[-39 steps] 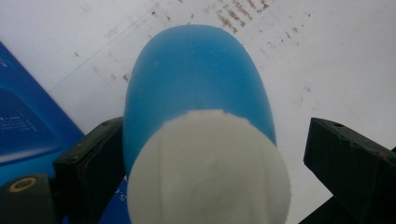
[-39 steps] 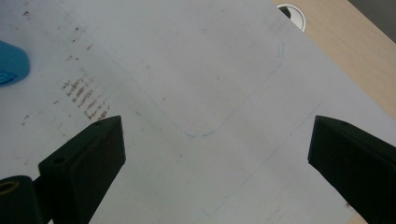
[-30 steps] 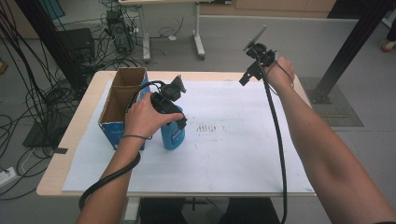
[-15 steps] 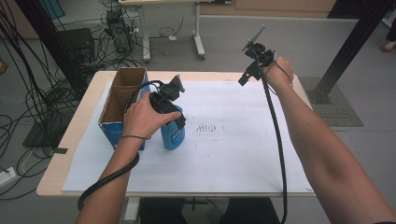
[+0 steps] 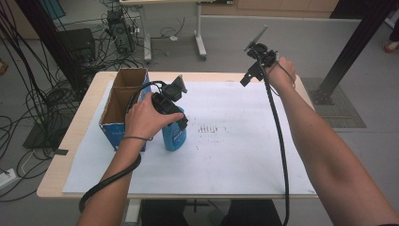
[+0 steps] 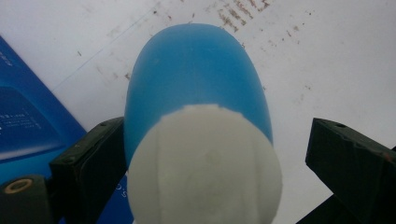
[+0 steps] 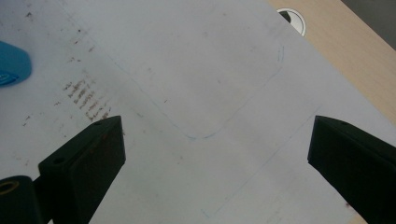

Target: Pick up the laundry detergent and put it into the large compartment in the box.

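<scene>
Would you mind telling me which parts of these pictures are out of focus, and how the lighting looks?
Left gripper view: the bottle and its white cap sit very close and look soft, while the stained paper behind is sharper. Right gripper view: the paper's brown marks are fairly crisp, the near jaws slightly soft. High view: even, diffuse light, faint shadows, no strong glare on the table.

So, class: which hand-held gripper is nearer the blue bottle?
Left. The left hand-held gripper straddles the blue bottle, jaws open around its cap; the right hand-held gripper hangs far across the table.

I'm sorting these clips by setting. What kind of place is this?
Probably a lab or workshop: loose cables and equipment crowd the grey floor, and a paper-covered table holds a cardboard box and blue bottle.
</scene>
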`<state>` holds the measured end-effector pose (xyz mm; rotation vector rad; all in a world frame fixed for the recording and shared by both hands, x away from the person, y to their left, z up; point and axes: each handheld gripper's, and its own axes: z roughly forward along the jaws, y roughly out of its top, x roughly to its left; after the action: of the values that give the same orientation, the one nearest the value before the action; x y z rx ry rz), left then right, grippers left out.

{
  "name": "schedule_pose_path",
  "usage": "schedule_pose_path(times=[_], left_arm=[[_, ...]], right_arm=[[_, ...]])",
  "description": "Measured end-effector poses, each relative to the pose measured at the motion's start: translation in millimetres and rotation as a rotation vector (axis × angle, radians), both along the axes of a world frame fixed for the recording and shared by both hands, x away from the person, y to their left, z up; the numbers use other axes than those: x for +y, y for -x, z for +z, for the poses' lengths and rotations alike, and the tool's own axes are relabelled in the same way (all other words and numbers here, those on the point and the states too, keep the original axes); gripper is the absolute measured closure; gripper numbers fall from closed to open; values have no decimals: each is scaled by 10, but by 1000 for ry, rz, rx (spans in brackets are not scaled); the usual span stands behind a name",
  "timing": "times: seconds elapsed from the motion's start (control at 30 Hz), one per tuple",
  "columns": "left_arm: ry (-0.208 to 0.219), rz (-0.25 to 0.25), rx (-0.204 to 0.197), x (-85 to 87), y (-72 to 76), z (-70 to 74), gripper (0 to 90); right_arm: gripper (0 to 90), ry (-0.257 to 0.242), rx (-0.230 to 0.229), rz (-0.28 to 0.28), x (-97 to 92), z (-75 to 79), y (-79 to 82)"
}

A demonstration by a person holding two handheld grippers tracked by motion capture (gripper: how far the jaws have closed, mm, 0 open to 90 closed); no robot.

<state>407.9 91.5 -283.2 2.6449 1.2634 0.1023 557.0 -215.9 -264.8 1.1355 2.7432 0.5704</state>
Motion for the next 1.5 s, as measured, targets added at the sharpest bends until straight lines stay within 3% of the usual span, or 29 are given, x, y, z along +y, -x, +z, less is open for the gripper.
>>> schedule_pose_path(times=[1.5], left_arm=[[-6, 15, -4, 16, 6, -8, 80]], right_arm=[[39, -6, 5, -1, 7, -3, 11]])
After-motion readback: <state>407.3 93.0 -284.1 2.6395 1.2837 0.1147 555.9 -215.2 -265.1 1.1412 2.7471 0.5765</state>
